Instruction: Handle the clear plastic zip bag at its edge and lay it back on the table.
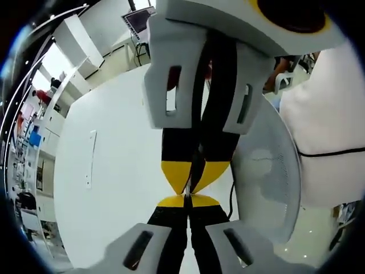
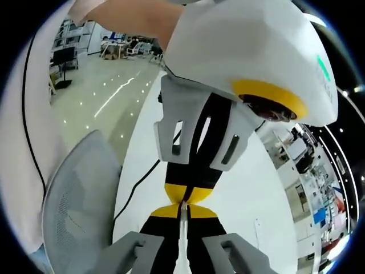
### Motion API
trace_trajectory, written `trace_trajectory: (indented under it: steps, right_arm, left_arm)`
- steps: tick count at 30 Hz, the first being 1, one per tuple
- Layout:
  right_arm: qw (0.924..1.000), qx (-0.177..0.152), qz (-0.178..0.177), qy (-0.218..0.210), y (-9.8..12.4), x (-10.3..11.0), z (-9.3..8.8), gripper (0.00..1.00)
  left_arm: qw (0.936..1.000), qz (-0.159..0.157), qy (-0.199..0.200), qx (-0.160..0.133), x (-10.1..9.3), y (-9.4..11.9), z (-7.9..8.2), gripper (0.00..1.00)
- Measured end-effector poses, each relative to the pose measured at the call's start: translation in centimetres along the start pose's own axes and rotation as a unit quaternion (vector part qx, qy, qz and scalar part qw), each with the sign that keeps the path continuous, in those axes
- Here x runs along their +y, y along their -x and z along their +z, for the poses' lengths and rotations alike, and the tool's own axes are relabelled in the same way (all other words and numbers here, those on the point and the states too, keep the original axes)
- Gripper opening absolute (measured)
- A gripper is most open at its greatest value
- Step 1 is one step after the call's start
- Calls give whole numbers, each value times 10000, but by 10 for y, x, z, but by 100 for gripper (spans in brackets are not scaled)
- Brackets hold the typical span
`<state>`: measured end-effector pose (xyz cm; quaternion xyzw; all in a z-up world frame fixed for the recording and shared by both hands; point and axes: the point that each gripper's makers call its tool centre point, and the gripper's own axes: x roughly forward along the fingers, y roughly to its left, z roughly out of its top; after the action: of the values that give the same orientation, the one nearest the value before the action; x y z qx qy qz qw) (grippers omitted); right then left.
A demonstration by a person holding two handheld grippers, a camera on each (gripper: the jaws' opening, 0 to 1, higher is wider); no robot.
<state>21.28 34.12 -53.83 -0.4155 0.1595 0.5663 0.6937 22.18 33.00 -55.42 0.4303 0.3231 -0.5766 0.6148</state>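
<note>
— Left gripper view first. Seen in the middle?

— Left gripper (image 1: 188,200) rising from the bottom edge, yellow tips pressed together. Right gripper (image 1: 191,174) coming down from the top of the frame, tips also closed, almost touching the first pair. Between the lower jaws, a thin pale line: the clear plastic zip bag (image 1: 187,216), seen edge-on and pinched there, in the air in front of the white tabletop (image 1: 114,200).

— Around them?

— A slim pale strip (image 1: 91,160) lying on the tabletop at left of centre, well apart. A grey mesh chair (image 1: 268,171) at right, and white clothing (image 1: 325,114) at the far right.

— And the right gripper view?

— Right gripper (image 2: 183,210) from the bottom, tips shut on the same bag (image 2: 182,240), a pale translucent strip between the jaws. Left gripper (image 2: 185,194) from above, tips closed just beside. Tabletop (image 2: 245,194) at right, mesh chair (image 2: 80,194) at lower left, a black cable (image 2: 134,191) near it, shiny floor (image 2: 102,97) at upper left.
</note>
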Motion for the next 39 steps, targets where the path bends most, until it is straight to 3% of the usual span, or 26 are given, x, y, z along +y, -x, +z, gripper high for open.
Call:
trace_trajectory:
  steps: [16,39]
  right_arm:
    - [9987,424,-65,277,0,-2,-10,0]
    - [9952,967,-73,143,16,-7,-41,0]
  left_arm:
    - [9999,34,-113,25,2,-2,-1,0]
    - [9998,105,-102,100,9,-2,-11,0]
